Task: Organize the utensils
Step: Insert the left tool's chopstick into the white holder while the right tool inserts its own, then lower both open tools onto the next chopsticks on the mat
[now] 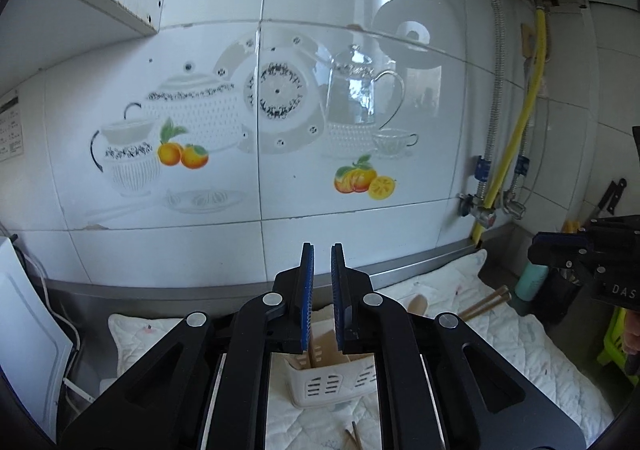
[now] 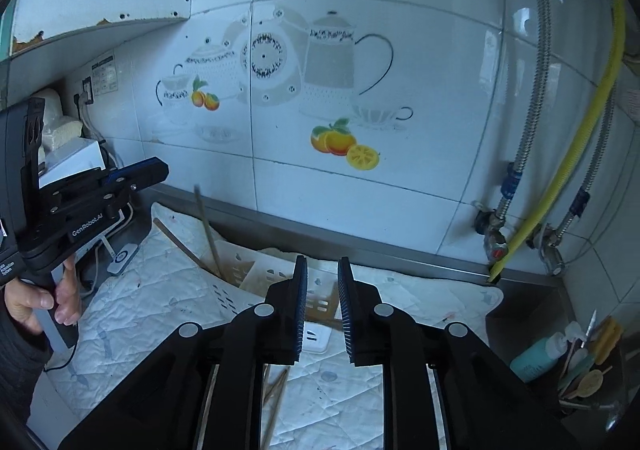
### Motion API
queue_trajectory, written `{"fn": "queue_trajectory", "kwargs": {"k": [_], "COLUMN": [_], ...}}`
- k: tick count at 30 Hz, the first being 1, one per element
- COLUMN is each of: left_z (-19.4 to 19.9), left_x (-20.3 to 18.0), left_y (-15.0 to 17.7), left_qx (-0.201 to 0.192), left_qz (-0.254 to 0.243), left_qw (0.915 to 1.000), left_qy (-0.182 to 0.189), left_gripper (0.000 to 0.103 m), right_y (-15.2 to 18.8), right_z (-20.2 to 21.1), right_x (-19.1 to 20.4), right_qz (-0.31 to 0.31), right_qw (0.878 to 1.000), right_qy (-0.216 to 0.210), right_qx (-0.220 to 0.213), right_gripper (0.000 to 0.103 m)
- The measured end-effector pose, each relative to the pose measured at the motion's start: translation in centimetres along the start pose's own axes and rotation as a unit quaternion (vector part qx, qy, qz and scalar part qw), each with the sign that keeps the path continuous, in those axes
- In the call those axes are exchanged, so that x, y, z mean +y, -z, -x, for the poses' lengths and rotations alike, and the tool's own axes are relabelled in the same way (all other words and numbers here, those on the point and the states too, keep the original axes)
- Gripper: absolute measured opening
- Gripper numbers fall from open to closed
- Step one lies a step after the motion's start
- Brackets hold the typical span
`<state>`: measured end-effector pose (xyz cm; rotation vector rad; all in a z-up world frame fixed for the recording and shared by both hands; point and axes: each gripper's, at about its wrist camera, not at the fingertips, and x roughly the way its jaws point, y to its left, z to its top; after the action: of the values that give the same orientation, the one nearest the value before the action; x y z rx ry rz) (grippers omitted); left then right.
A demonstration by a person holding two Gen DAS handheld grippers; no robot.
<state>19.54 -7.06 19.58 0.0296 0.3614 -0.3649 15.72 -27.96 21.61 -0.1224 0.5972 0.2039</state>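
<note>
Utensils: a white slotted caddy [image 2: 256, 274] stands on a quilted mat [image 2: 152, 314] by the tiled wall, holding a chopstick [image 2: 208, 230] and a wooden piece. More chopsticks [image 1: 486, 302] lie on the mat. The left gripper [image 1: 322, 250] hovers above the caddy, jaws slightly apart, empty. The right gripper [image 2: 322, 262] also has a narrow gap, holding nothing.

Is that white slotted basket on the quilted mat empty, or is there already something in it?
Not empty. The white basket already holds a chopstick standing up out of it.
</note>
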Motion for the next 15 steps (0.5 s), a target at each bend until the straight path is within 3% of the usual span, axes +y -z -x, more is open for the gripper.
{"fn": "queue_trajectory", "kwargs": {"k": [3, 5, 8, 15], "left_z": [2.8, 4.4, 6.8, 9.9], "left_x": [-0.7, -1.0, -1.4, -1.3], "left_y": [0.6, 1.6, 4.3, 11.4], "left_qx": [-0.004, 0.003, 0.018, 0.072], "left_qz": [-0.011, -0.012, -0.022, -0.01], "left_qw": [0.9999, 0.9999, 0.9996, 0.9973], "left_qy": [0.003, 0.01, 0.008, 0.011], "left_gripper": [0.011, 0.02, 0.027, 0.033], "right_y": [1.7, 3.8, 7.5, 17.4], "right_z": [2.0, 3.2, 4.1, 4.8], "right_x": [0.6, 1.2, 2.3, 4.8], "right_qz": [0.001, 0.001, 0.004, -0.006], "right_qw": [1.0, 1.0, 1.0, 0.999], "right_qy": [-0.004, -0.009, -0.013, -0.017], "right_qx": [-0.006, -0.004, 0.006, 0.035], "right_gripper": [0.017, 0.02, 0.02, 0.02]}}
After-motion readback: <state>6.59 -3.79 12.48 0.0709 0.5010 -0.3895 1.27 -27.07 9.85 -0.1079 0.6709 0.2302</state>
